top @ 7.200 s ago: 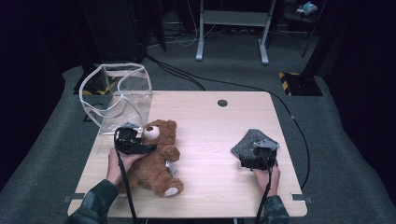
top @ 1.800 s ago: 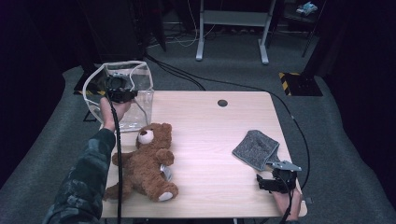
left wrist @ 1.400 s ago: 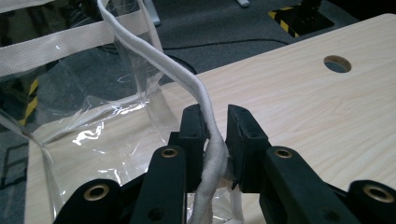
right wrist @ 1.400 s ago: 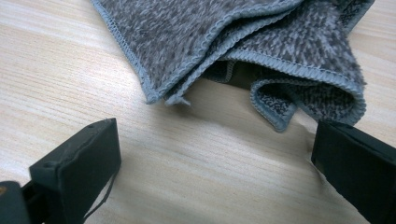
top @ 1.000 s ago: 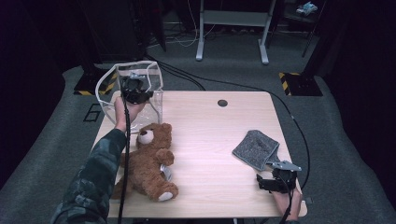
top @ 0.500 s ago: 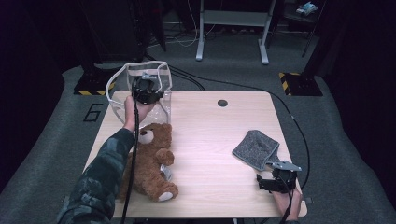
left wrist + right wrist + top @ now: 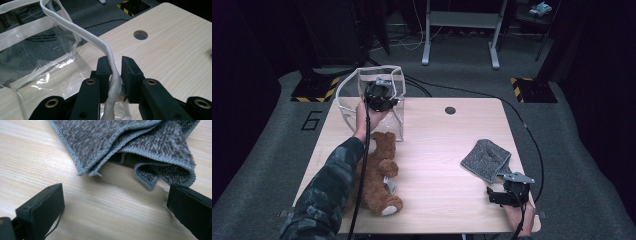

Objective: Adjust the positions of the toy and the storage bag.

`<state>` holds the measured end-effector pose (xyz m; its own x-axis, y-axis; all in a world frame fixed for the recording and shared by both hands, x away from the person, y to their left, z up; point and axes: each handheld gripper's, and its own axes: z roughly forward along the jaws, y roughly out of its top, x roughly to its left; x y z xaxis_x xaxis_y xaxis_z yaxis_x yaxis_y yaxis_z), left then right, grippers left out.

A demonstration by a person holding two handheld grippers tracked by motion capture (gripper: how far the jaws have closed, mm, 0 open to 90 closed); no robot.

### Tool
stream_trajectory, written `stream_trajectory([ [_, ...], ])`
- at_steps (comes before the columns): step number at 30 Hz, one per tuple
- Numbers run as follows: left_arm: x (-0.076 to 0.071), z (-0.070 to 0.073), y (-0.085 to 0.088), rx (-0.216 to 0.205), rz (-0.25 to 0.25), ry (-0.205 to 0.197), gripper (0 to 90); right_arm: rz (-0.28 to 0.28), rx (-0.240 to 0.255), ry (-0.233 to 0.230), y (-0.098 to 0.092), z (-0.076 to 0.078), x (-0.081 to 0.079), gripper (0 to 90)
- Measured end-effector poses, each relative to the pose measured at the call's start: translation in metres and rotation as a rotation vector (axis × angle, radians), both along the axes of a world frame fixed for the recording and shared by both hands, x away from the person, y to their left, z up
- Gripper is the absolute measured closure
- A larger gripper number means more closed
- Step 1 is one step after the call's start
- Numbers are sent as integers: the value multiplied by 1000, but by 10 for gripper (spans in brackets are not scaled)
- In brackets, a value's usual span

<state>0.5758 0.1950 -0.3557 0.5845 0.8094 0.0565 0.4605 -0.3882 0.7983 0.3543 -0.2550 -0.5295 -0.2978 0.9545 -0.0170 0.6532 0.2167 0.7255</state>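
Note:
A clear plastic bag (image 7: 372, 107) with white trim stands at the table's back left. My left gripper (image 7: 381, 96) is shut on its white strap (image 7: 110, 56), which runs up between the two black pads (image 7: 103, 68). A brown teddy bear (image 7: 377, 172) lies on the table in front of the bag, partly under the person's left sleeve. My right gripper (image 7: 507, 195) rests near the front right edge, jaws wide apart with bare wood between them (image 7: 113, 202). Just beyond its jaws lies a folded grey cloth (image 7: 130, 142), also seen from above as the cloth (image 7: 486, 159).
The wooden table (image 7: 442, 145) has a round cable hole (image 7: 450, 110) at the back centre. Black cables trail from both grippers. Dark carpet, a metal stand (image 7: 459, 30) and yellow-black floor marks (image 7: 532, 87) surround the table.
My left gripper has dragged the clear bag by its strap to the right along the back of the table. The right gripper and the cloth have stayed put.

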Motion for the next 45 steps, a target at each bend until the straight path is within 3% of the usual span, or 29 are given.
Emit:
stream_trajectory([
  [11, 0, 0, -33, -4, -49, 3, 765, 1, -1, 0, 0, 0, 0, 7],
  [17, -1, 2, -43, 15, -76, 12, 765, 2, -2, 1, 0, 0, 0, 7],
  [26, -4, 1, -62, 0, -99, 6, 760, 4, -3, 0, 0, 0, 0, 7],
  [29, -3, 2, -64, 8, -110, 9, 719, 3, -2, 0, 0, 0, 0, 7],
  [32, -5, 4, -60, 12, -103, 14, 585, 3, -1, 1, 0, 0, 0, 8],
  [36, -11, 16, -43, -8, -54, -30, 421, 3, -2, 0, 0, 0, 0, 7],
  [40, -19, 29, -14, -42, -9, -43, 338, 0, -1, 0, 0, 0, 0, 7],
  [45, -28, 36, 26, -44, 75, -49, 317, -1, -2, 0, 0, 0, 0, 7],
])
